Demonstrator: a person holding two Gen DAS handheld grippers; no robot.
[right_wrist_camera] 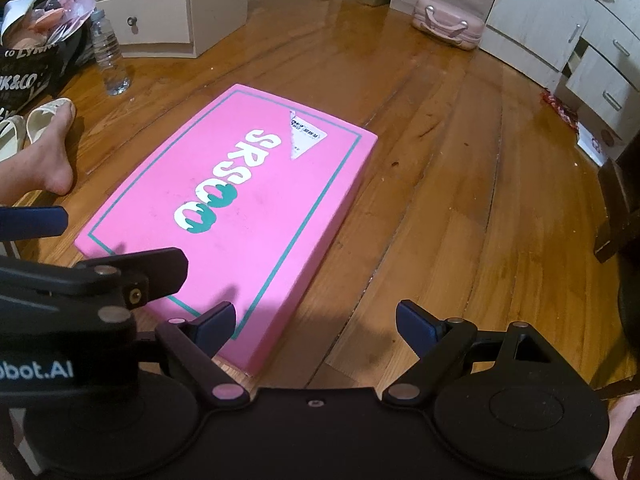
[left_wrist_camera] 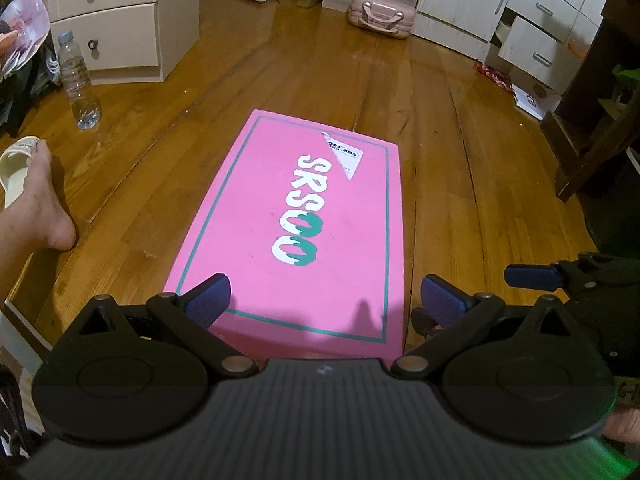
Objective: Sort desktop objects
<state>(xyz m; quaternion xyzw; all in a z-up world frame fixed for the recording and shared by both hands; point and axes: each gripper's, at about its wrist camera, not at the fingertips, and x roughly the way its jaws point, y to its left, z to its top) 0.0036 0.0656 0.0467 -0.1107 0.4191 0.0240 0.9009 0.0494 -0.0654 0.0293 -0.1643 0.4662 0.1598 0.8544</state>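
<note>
A flat pink box (left_wrist_camera: 256, 240) with white and teal lettering and a peeling label lies closed on the wooden floor; it also shows in the right wrist view (right_wrist_camera: 256, 216). My left gripper (left_wrist_camera: 326, 300) is open and empty, hovering over the box's near edge. My right gripper (right_wrist_camera: 316, 324) is open and empty, above the box's near right corner and the floor beside it. The right gripper's fingertip (left_wrist_camera: 532, 276) shows at the right of the left wrist view. The left gripper's fingers (right_wrist_camera: 160, 270) show at the left of the right wrist view.
A clear water bottle (left_wrist_camera: 78, 80) stands left of the box, near a beige drawer unit (left_wrist_camera: 120, 20). A bare foot (left_wrist_camera: 48, 208) and sandals (right_wrist_camera: 44, 120) lie at left. A pink case (left_wrist_camera: 380, 16) sits at the back. White cabinets (left_wrist_camera: 500, 12) and dark furniture (left_wrist_camera: 600, 112) stand at right.
</note>
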